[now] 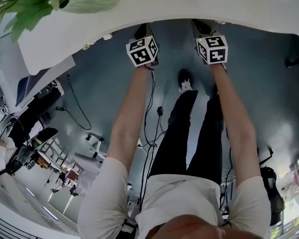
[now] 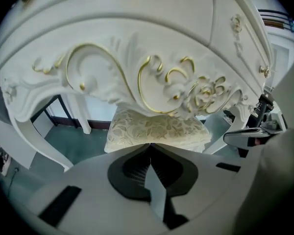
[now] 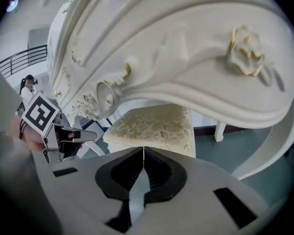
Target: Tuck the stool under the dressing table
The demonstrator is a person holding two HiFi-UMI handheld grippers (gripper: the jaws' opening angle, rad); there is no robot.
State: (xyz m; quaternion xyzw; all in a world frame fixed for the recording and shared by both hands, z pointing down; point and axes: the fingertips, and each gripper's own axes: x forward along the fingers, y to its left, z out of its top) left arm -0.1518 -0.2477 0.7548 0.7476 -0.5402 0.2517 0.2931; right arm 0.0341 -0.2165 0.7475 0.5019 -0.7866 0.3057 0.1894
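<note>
1. Left hand-held gripper (image 2: 150,146): clenched. In the left gripper view the two dark jaw pads meet at a single seam, with nothing between them.

2. Right hand-held gripper (image 3: 143,148): clenched. Its pads are closed against each other in the same way, and it carries nothing.

3. Stool (image 2: 157,129): the cream, leaf-patterned cushion sits at 12 o'clock, directly ahead of both jaw sets. It is inside the knee recess of the desk (image 2: 112,58), beneath the carved apron with gold scrollwork and between the white desk legs. The near edge of the seat lies just beyond the jaw tips. Contact cannot be confirmed in either gripper view.

4. Desk storage: drawer fronts with gold knobs (image 2: 262,70) appear at 2 o'clock in the left gripper view. They are closed and their contents are hidden.

5. Head view: the two marker cubes (image 1: 142,51) sit at 12 o'clock, side by side, against the edge of the white desk top. Both of the person's arms are stretched forward. A green plant (image 1: 35,1) stands on the desk top at 10 o'clock. Its pot is not clearly visible.

6. Floor (image 1: 104,83): grey-green. The person's legs in dark trousers (image 1: 189,133) stand on it at centre, and a black cable (image 1: 149,108) hangs from the left hand-held gripper.
</note>
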